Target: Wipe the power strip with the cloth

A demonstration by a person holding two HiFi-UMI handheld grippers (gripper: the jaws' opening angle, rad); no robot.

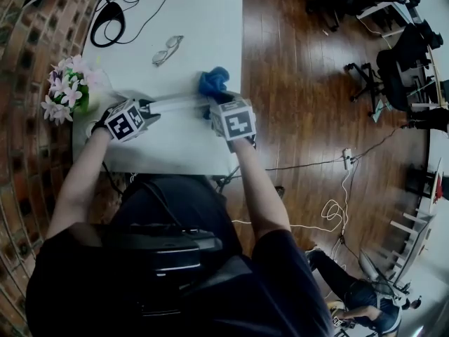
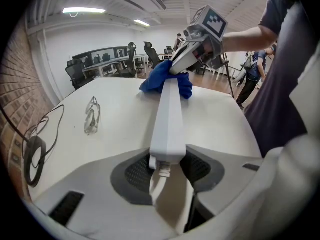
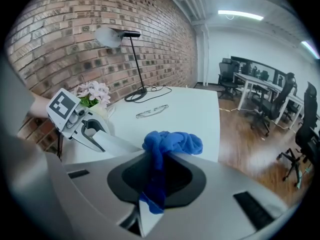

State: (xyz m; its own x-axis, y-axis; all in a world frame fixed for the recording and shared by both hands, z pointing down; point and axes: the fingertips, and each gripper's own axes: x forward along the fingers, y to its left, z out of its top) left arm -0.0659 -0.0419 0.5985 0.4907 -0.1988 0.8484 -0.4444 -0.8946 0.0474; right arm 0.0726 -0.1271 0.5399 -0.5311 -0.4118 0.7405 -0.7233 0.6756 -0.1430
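- You were in the wiping step. The blue cloth (image 1: 212, 81) sat bunched at one end of the white power strip (image 1: 179, 104), and the strip stretched between your two grippers above the white table (image 1: 203, 34).
- Your left gripper (image 2: 167, 169) pinched the strip at its cord end. Its dark pads pressed on both sides of the housing, just where the white cable left it, and this held the strip steady.
- Your right gripper (image 3: 155, 184) was clamped on a fold of the cloth. The rest of the cloth spilled ahead of the jaws in a soft lump, touching the strip's end opposite the cord.
- Both of your forearms reached forward, one to each end of the strip. Each gripper tilted downward toward the strip.
- The next move probably called for drawing the cloth along the strip's top face toward the cord end, pressing lightly. Your left grip would need to hold firm so the strip did not slide.
- A pair of glasses (image 1: 167, 50) lay beyond the strip, well apart from it. A pot of flowers (image 1: 66, 90) stood near the cord end.
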